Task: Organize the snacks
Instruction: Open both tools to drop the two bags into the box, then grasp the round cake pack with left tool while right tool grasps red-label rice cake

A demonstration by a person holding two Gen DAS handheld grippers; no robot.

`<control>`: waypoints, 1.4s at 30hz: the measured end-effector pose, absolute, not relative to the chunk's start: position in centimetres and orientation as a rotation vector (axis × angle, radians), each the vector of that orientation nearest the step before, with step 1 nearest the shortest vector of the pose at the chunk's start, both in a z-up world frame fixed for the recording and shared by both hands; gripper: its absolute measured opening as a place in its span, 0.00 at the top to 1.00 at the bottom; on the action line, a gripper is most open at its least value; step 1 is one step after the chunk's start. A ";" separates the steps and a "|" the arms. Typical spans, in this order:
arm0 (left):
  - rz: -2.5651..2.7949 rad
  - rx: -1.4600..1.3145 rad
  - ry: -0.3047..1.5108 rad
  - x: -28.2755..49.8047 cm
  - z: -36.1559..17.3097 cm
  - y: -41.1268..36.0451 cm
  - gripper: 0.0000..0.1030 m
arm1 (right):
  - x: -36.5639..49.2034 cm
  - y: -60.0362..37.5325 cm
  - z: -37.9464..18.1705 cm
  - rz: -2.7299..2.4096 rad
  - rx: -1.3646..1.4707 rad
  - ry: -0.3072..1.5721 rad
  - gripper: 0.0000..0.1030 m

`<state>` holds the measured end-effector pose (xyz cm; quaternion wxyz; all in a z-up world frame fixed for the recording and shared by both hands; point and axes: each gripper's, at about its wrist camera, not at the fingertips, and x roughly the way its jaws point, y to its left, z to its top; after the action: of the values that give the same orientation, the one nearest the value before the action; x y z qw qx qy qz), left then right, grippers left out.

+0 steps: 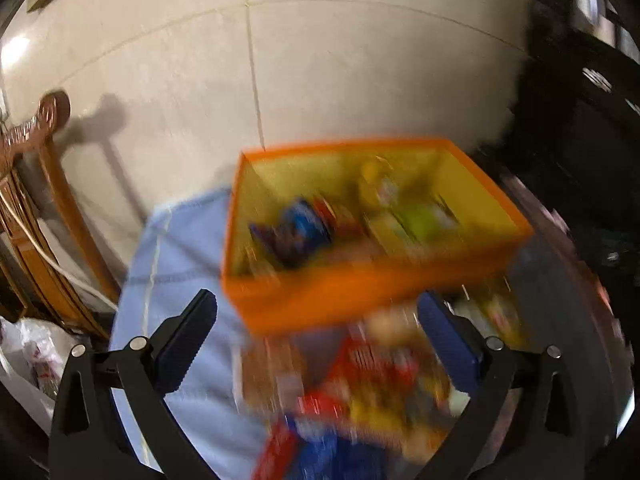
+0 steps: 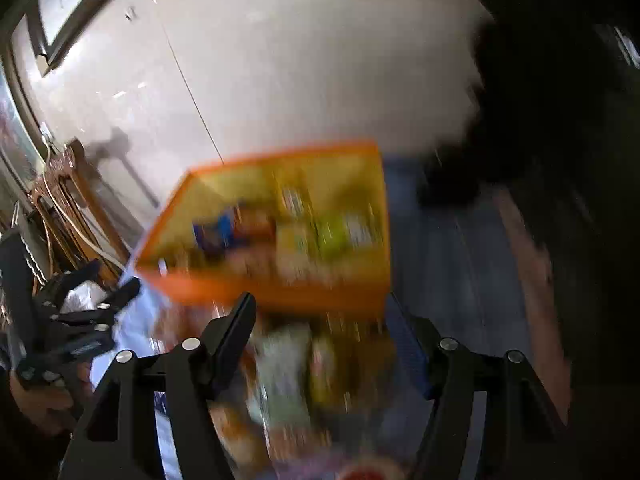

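Your left black two-finger gripper (image 1: 316, 344) is held with its jaws spread wide, the ridged pads (image 1: 182, 350) facing each other and nothing between them. Your right black two-finger gripper (image 2: 324, 340) is likewise spread wide, gripping nothing. In the right wrist view, your left hand (image 2: 38, 400) is wrapped around the left gripper's handle at the lower left edge.

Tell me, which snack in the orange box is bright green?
The flat green packet at the right side of the orange box. The others there look blue, red and yellow, though everything is blurred.
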<state>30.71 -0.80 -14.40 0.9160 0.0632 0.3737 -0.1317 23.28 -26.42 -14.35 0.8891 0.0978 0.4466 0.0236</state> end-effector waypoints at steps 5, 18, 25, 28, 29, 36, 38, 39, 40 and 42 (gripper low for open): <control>-0.422 0.139 0.827 23.0 -18.0 -1.1 0.04 | 17.0 -26.2 -20.3 0.023 0.145 1.082 0.35; -0.680 0.222 0.827 11.4 -22.8 -8.0 0.04 | 13.1 -24.3 -25.2 0.045 0.062 1.184 0.31; -0.718 0.330 0.785 9.7 -25.3 -11.3 0.04 | 13.0 -24.7 -26.7 0.074 0.030 1.208 0.31; -0.703 0.352 0.771 9.6 -26.6 -11.8 0.04 | 13.7 -24.5 -27.7 0.074 0.004 1.207 0.26; -0.697 0.360 0.757 9.6 -26.8 -11.9 0.04 | 14.0 -24.3 -28.0 0.077 -0.019 1.193 0.20; -0.642 0.431 0.725 9.8 -27.8 -13.1 0.04 | 14.9 -25.0 -29.8 0.050 -0.004 1.207 0.08; -0.644 0.406 0.726 9.8 -27.5 -12.7 0.04 | 15.0 -25.5 -29.6 0.054 0.042 1.189 0.08; -0.646 0.380 0.728 10.0 -27.4 -12.6 0.04 | 15.2 -25.8 -29.6 0.056 0.066 1.188 0.08; -0.644 0.362 0.732 10.2 -27.4 -12.5 0.04 | 15.2 -25.9 -29.6 0.051 0.080 1.186 0.09; -0.643 0.365 0.733 10.2 -27.5 -12.5 0.04 | 15.2 -25.7 -29.6 0.041 0.065 1.181 0.17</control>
<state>10.24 -12.54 -27.55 0.8674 0.1744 0.3503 -0.3074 15.18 -25.74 -29.55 0.8300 0.0308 0.5565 0.0193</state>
